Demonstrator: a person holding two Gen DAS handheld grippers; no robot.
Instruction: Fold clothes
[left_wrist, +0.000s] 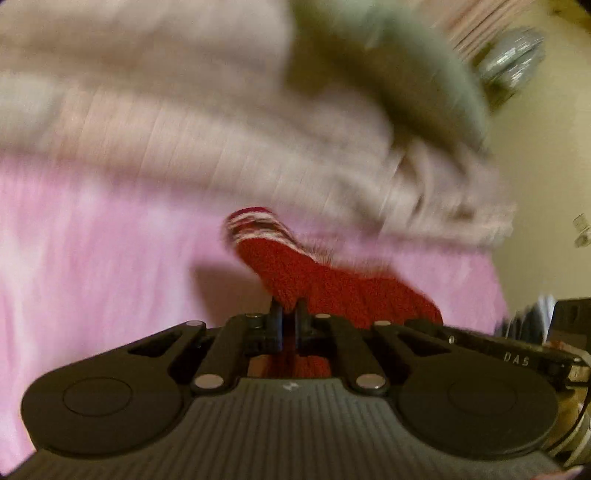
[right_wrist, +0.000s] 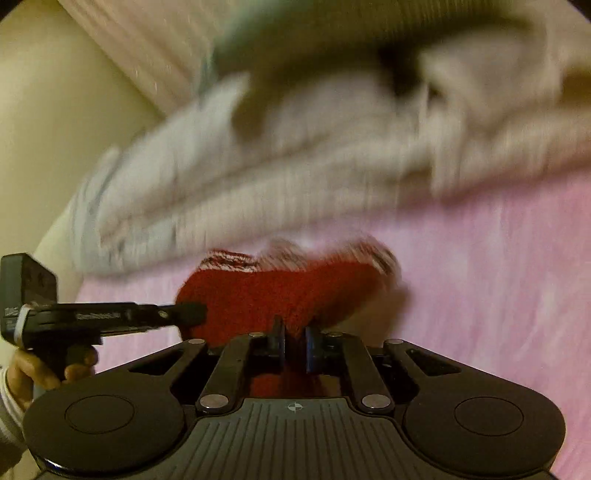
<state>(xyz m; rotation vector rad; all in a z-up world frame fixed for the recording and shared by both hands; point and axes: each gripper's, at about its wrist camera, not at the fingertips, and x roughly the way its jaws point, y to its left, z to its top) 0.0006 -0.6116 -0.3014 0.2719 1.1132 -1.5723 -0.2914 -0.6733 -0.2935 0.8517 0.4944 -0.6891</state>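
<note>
Pink bedsheet (left_wrist: 92, 258) fills most of both views, motion-blurred. Pile of pale beige/grey clothes (left_wrist: 184, 122) is heaped along its far side, with a grey-green piece (left_wrist: 406, 66) on top. Red fuzzy sock (right_wrist: 280, 291) with a red-white striped cuff is held up over the sheet between both tools. Left gripper (left_wrist: 290, 314) is clamped on one edge of the sock, right gripper (right_wrist: 293, 339) is clamped on another part, fabric pinched between both jaw pairs.
</note>
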